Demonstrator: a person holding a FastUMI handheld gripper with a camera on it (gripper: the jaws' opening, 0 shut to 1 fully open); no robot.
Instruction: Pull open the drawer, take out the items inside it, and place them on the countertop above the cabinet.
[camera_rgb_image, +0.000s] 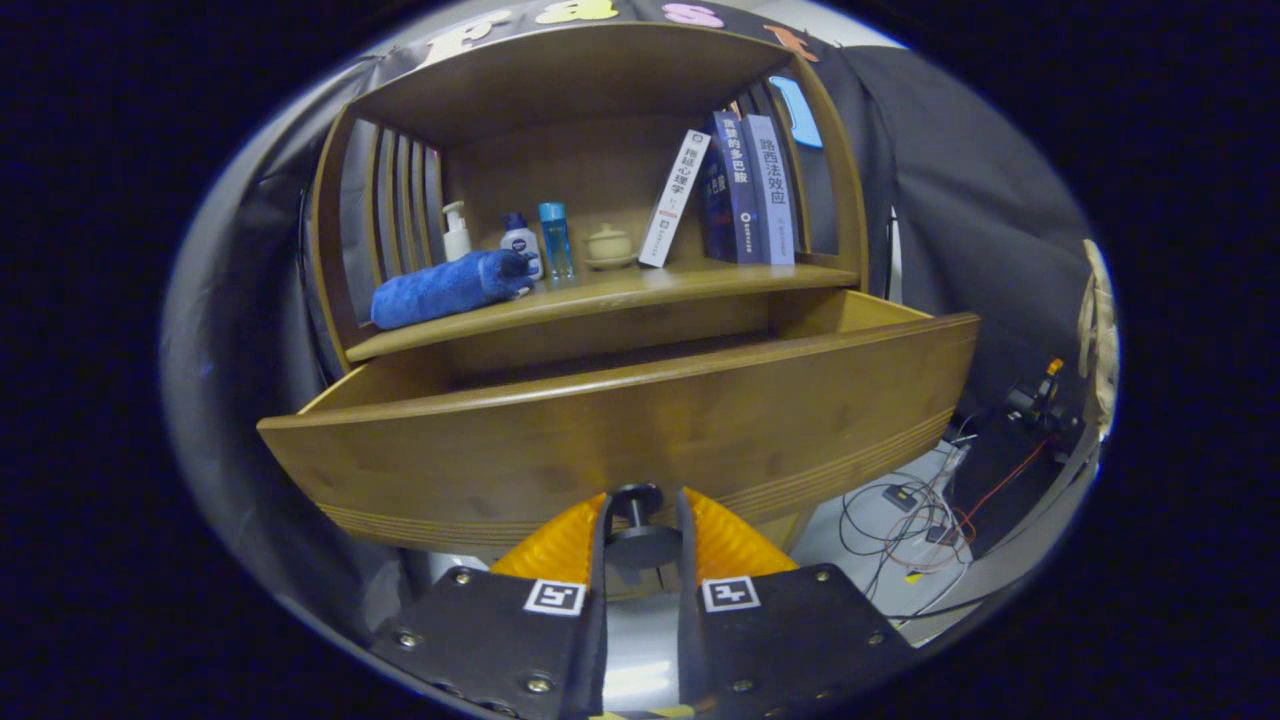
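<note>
A wooden cabinet's drawer (620, 430) is pulled out toward me, its curved front panel just ahead of the fingers. A dark round knob (640, 520) on that front sits between my fingers, and my gripper (642, 530) is shut on it. The drawer's inside is hidden behind its front panel. Above the drawer is the countertop (640, 290), where a rolled blue towel (450, 288) lies at the left end.
On the countertop stand a white pump bottle (456, 232), a white bottle with a blue cap (520, 242), a blue bottle (555, 240), a small lidded pot (609, 246) and several books (735, 190). Cables (920, 520) lie on the floor at the right.
</note>
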